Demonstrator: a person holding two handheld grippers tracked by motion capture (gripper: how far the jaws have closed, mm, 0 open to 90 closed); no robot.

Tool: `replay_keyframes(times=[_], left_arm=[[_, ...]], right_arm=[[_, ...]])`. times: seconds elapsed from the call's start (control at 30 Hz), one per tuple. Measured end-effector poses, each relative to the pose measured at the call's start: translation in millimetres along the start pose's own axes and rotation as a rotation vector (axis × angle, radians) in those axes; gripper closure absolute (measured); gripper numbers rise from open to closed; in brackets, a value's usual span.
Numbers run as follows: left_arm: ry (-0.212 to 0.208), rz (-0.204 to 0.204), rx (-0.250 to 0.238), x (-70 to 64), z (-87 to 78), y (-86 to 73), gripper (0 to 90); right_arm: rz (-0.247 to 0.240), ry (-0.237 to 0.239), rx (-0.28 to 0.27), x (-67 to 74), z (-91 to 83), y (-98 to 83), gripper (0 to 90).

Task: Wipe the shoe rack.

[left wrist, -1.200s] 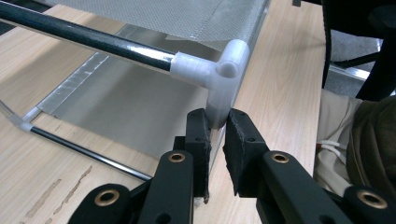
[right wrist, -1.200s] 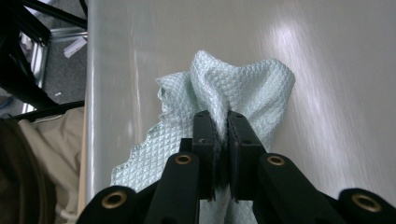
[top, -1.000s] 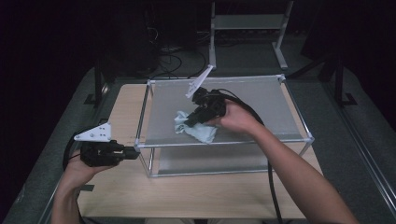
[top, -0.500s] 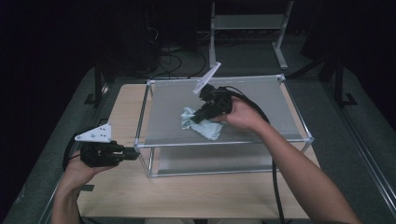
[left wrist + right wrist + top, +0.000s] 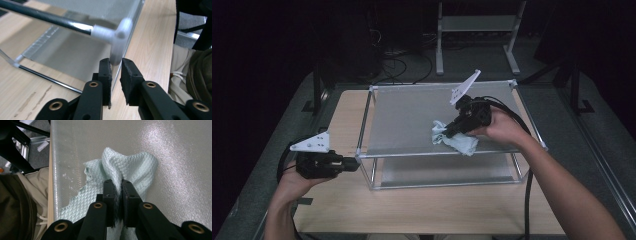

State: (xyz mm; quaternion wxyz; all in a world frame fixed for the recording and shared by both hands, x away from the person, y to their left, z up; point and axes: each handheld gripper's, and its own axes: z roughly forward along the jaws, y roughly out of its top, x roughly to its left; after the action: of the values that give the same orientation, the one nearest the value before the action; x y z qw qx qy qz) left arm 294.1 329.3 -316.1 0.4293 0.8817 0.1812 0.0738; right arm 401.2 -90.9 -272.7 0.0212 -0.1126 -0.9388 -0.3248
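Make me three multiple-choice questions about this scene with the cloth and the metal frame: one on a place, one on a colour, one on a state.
1. Where does the cloth lie?
A. on the frame's upper mesh shelf
B. on the wooden tabletop
C. on the floor

2. What colour is the cloth?
A. red
B. pale blue-green
C. black

3. How do the right gripper jaws stand?
A. wide open above the cloth
B. shut on a fold of the cloth
C. shut on a frame post

Answers:
1. A, since the cloth rests on the grey mesh shelf in the high view.
2. B, as the right gripper view shows pale blue-green waffle weave.
3. B, as a cloth fold is pinched between the black jaws.
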Motion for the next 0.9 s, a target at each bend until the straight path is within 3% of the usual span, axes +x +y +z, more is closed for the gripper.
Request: replay_keyframes(times=[0.27, 0.4, 0.63, 0.77, 0.9], left_arm=[[0.077, -0.015, -0.012, 0.6, -40.8, -2.3, 74.5], [0.082, 0.018, -0.021, -1.3, -50.6, 10.1, 73.8], [0.045, 0.093, 0.001, -1.9, -35.6, 41.4, 72.4], [0.037, 0.097, 0.022, 1.7, -24.8, 48.8, 71.8], [0.041, 0.079, 0.069, 9.2, -14.0, 49.0, 71.7]], right_arm=[[-0.014, 0.015, -0.013, -1.7, 18.7, 22.1, 82.6], [-0.006, 0.002, -0.021, -2.0, 26.5, 31.2, 82.7], [0.005, -0.029, -0.048, 2.6, 44.5, 52.9, 82.7], [-0.014, -0.041, -0.057, 7.9, 49.3, 61.3, 82.4], [-0.015, -0.031, -0.046, 7.0, 39.9, 53.1, 82.2]])
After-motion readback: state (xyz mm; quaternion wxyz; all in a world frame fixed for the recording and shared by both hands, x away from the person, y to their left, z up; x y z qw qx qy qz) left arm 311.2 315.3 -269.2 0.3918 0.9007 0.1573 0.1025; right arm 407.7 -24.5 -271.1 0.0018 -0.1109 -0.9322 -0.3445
